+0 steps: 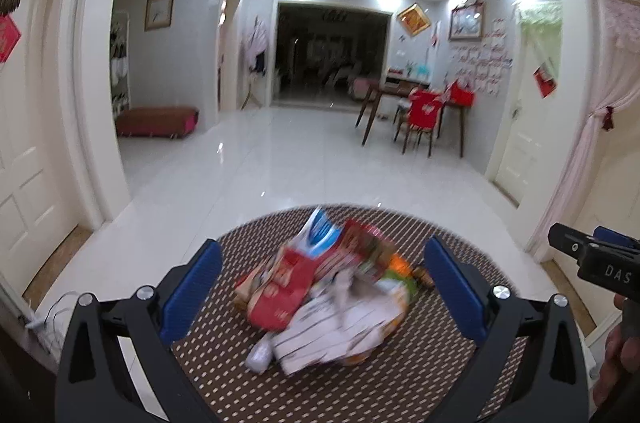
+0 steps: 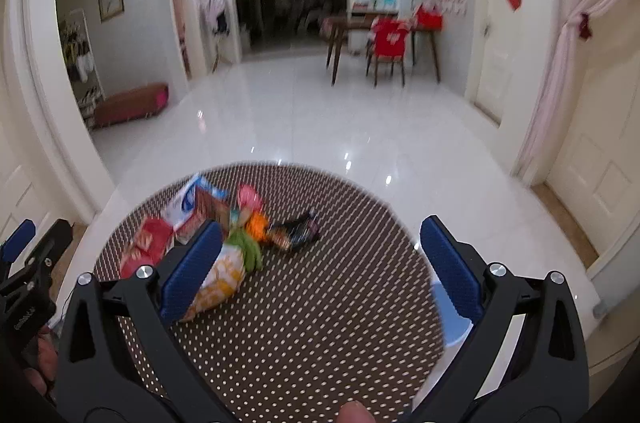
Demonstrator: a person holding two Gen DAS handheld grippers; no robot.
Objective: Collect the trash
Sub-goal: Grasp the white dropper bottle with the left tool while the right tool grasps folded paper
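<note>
A pile of crumpled snack wrappers and paper (image 1: 332, 291) lies on a round brown table with white dots (image 1: 360, 383). My left gripper (image 1: 320, 295) is open, its blue fingers either side of the pile, above it. The pile shows red, white, blue and orange packets. In the right wrist view the same pile (image 2: 224, 231) lies at the table's left part (image 2: 320, 323). My right gripper (image 2: 320, 271) is open and empty, to the right of the pile, with a dark wrapper (image 2: 296, 229) ahead of it. The right gripper also shows in the left wrist view (image 1: 592, 255) at the right edge.
Beyond the table is a glossy white tiled floor (image 1: 304, 151). A wooden dining table with a red-covered chair (image 1: 420, 115) stands at the back right. A low brown bench (image 1: 156, 121) sits at the back left. A light blue object (image 2: 448, 319) lies under the table's right edge.
</note>
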